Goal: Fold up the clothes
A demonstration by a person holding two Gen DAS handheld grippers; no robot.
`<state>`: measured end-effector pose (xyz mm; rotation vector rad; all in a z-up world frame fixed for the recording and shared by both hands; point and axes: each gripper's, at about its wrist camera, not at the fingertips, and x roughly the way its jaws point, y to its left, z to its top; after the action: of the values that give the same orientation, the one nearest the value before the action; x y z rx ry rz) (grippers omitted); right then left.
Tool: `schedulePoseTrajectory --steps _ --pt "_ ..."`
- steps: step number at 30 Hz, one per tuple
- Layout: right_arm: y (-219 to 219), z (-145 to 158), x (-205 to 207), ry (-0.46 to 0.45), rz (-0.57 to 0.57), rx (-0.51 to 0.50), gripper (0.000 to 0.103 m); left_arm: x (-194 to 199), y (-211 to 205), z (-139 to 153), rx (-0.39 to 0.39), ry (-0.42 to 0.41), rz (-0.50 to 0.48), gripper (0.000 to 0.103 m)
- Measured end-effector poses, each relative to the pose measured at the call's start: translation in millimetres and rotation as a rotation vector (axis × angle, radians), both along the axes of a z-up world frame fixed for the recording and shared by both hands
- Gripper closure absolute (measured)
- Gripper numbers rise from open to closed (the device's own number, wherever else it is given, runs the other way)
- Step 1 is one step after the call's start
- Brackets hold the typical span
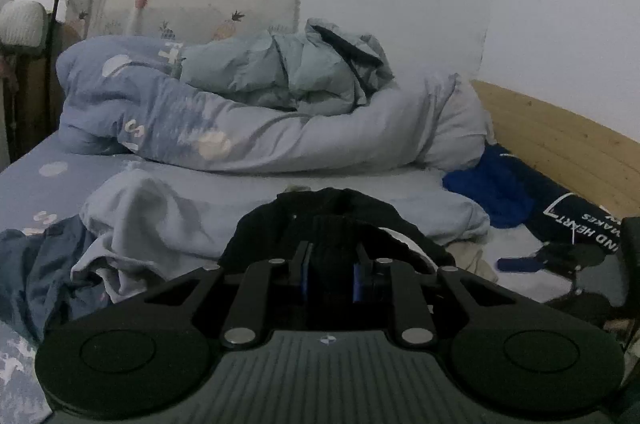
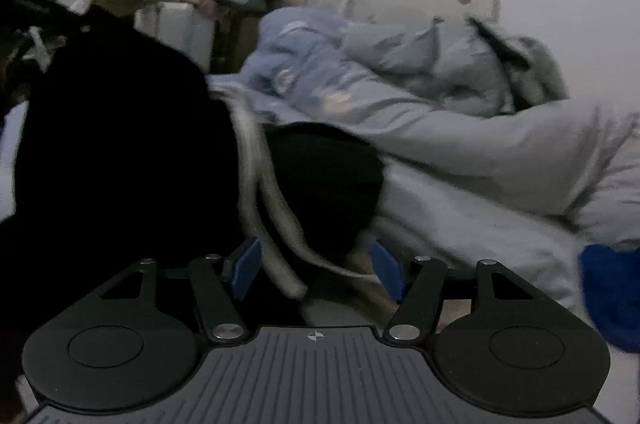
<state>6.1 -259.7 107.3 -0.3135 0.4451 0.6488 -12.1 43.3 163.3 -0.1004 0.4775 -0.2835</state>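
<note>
Bed [image 1: 248, 180], navy garment [image 1: 576, 220] lettered "HEART"

I count two claws, my left gripper [image 1: 330, 276] and my right gripper [image 2: 316, 270], and one black garment [image 1: 336, 220] between them. On the bed [image 1: 36, 180] lie one rolled duvet [image 1: 280, 140], one pale blue cloth [image 1: 168, 216] and one bright blue garment [image 1: 492, 192]. Toward its right edge lies one dark printed shirt [image 1: 576, 220].
</note>
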Motion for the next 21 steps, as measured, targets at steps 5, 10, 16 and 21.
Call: schedulePoseTrajectory --steps 5,10,16,21 --pt "46.1 -15.4 4.9 -0.101 0.029 -0.114 0.043 -4.5 -7.8 1.7 0.018 -0.012 -0.025 0.082" --pt "57.5 -20.5 27.5 -0.059 0.042 -0.139 0.063 -15.2 -11.5 2.0 0.017 -0.021 -0.041 0.082" --pt "55.6 -5.9 22.9 -0.019 0.086 -0.22 0.099 -16.7 -7.6 -1.1 0.007 -0.019 -0.051 0.082" --pt "64.2 29.7 27.4 -0.193 0.08 -0.449 0.099 -20.8 -11.0 -2.8 -0.005 -0.021 -0.082 0.082"
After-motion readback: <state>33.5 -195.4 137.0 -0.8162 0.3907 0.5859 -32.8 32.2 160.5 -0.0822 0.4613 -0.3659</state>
